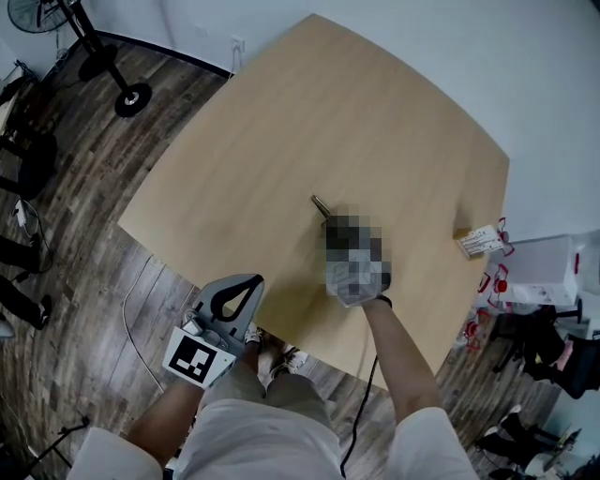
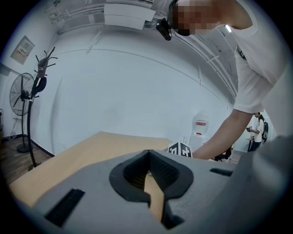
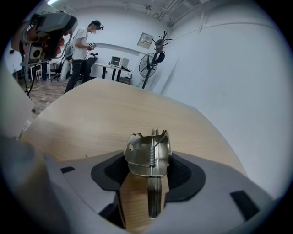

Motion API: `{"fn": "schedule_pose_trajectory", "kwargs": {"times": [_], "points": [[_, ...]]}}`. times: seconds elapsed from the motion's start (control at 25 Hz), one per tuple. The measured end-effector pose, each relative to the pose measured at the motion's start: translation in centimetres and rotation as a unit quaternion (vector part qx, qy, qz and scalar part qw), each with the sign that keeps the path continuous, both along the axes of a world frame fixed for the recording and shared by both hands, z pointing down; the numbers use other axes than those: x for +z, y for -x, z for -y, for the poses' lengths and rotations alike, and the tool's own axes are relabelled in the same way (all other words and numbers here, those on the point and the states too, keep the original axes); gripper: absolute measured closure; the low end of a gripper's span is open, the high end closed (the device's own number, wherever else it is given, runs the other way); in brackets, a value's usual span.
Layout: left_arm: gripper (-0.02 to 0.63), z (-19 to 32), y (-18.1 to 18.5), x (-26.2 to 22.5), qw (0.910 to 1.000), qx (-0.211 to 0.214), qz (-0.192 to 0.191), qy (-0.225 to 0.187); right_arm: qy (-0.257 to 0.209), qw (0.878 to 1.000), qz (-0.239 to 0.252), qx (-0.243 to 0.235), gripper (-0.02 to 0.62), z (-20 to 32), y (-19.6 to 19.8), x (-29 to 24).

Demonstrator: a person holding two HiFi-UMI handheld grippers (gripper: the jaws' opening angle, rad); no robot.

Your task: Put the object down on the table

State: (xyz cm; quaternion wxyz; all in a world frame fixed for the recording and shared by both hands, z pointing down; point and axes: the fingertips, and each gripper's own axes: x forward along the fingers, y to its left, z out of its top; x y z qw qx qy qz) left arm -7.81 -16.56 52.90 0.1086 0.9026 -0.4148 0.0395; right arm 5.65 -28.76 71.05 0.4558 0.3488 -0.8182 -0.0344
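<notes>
Operator: What am I working over?

Spotter: A pale wood tabletop (image 1: 281, 112) with rounded corners. It stands on a dark plank floor (image 1: 75, 281), with a white wall (image 1: 450, 56) close behind its far edges. A standing fan (image 1: 56, 14) is on the floor beyond the far-left corner. A small white card (image 1: 480, 240) lies at the tabletop's right corner.

Operator: And the object?

Spotter: Your right claw (image 1: 330, 221) grips the metal spring clip (image 3: 149, 155), with its wide sprung head between the pads. The claw tilts down over the middle of the tabletop, and a thin metal tip pokes out past it toward the far edge. I can't tell whether that tip touches the wood.

Operator: The other one?

Spotter: Your left claw (image 1: 246, 281) is closed, tips together. It hangs at the tabletop's near edge, in front of your legs, and points across the wood.
</notes>
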Motion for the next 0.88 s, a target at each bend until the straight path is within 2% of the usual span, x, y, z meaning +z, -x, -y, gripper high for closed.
{"fn": "schedule_pose_trajectory", "kwargs": {"times": [0.52,0.88], "points": [[0.598,0.2,0.9,0.3,0.9999,0.007,-0.006,0.004,0.035,0.999,0.004,0.016,0.368,-0.6,0.1,0.5],[0.599,-0.2,2.2,0.3,1.0,0.002,-0.004,0.001,0.082,0.997,0.012,0.007,0.353,-1.4,0.1,0.8]]}}
